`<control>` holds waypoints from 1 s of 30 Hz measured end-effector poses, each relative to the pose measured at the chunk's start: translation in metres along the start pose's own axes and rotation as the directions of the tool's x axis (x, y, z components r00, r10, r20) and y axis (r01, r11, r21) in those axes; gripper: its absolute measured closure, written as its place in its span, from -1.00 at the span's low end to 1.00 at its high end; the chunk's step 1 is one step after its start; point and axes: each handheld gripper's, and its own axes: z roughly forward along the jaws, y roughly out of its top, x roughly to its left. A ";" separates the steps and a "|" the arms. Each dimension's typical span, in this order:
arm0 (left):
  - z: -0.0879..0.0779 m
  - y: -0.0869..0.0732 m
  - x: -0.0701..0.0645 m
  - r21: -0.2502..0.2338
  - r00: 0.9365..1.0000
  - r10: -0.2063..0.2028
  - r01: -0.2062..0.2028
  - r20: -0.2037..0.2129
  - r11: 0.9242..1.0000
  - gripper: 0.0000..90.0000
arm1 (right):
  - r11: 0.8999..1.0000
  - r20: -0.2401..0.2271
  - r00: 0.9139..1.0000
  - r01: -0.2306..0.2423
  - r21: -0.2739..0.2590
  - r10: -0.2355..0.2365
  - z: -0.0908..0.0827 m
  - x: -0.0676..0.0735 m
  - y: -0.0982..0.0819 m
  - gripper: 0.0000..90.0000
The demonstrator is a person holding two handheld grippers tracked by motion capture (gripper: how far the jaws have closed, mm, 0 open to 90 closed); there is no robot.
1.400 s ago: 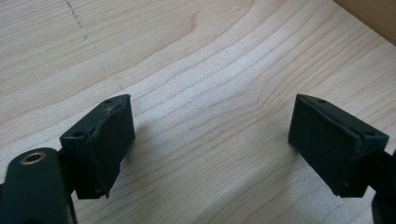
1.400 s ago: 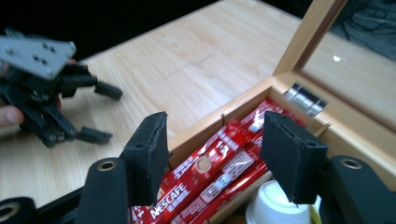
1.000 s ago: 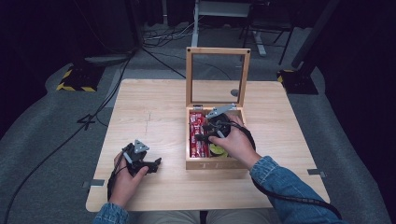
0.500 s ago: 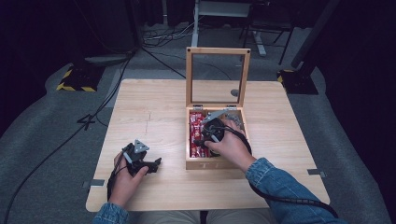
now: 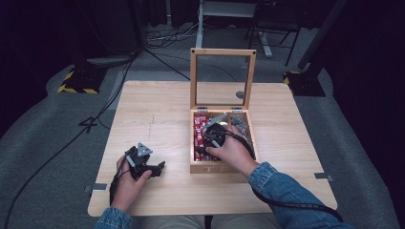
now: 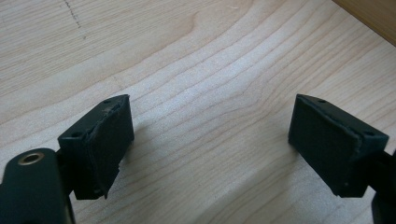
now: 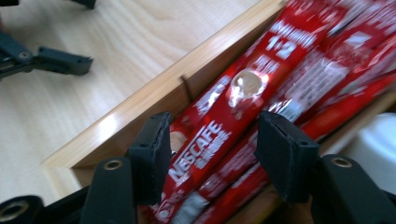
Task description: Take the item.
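Right gripper view: the right hand-held gripper (image 7: pixel 210 154) stands spread, its jaws straddling the top red sachet (image 7: pixel 233 107) without pressing it, low in the box (image 7: pixel 140 107). That sachet lies on other sachets against the box's wooden wall; it looks light, soft and slick, so a pinch across its narrow middle should serve best. High view: the left hand-held gripper (image 5: pixel 152 168) rests spread and empty on the counter (image 5: pixel 157 109), well apart.

1. The right tool (image 7: pixel 210 154) sits inside the box (image 5: pixel 222 168), its jaws either side of the topmost coffee sachet (image 7: pixel 233 107).
2. More sachets (image 7: pixel 327 70) lie beside and beneath it.
3. The left tool (image 5: pixel 157 168) rests on the counter (image 5: pixel 157 109), left of the box.
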 end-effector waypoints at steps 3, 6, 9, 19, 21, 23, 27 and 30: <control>0.000 0.000 0.000 0.000 1.000 0.000 0.000 0.000 1.000 -0.68 | 1.000 0.008 1.000 0.010 0.002 -0.010 0.000 0.002 0.000 0.07; 0.000 0.000 0.000 0.000 1.000 0.000 0.000 0.000 1.000 -0.68 | 1.000 0.010 1.000 0.010 0.006 -0.010 -0.001 0.001 -0.001 0.21; 0.000 0.000 0.000 0.000 1.000 0.000 0.000 0.000 1.000 -0.68 | 1.000 0.014 1.000 -0.002 0.012 0.002 -0.002 0.001 -0.001 0.37; 0.000 0.000 0.000 0.001 1.000 0.000 0.000 0.001 1.000 -0.68 | 0.999 -0.023 0.999 -0.048 0.008 0.048 -0.001 0.003 0.000 0.64; 0.000 0.000 0.000 0.001 1.000 0.000 0.000 0.001 1.000 -0.68 | 0.997 -0.047 0.996 -0.080 0.004 0.080 -0.003 0.002 0.001 0.73; 0.000 0.000 0.000 0.002 1.000 0.000 0.000 0.001 1.000 -0.68 | 0.994 -0.076 0.991 -0.112 -0.008 0.111 -0.005 0.001 0.001 0.80; 0.000 0.000 0.000 0.001 1.000 0.000 0.000 0.001 1.000 -0.68 | 0.992 -0.091 0.989 -0.124 -0.038 0.120 -0.010 0.001 0.003 0.82; 0.000 0.000 0.000 0.002 1.000 0.000 0.000 0.001 1.000 -0.68 | 0.991 -0.092 0.989 -0.120 -0.052 0.115 -0.013 0.004 0.005 0.83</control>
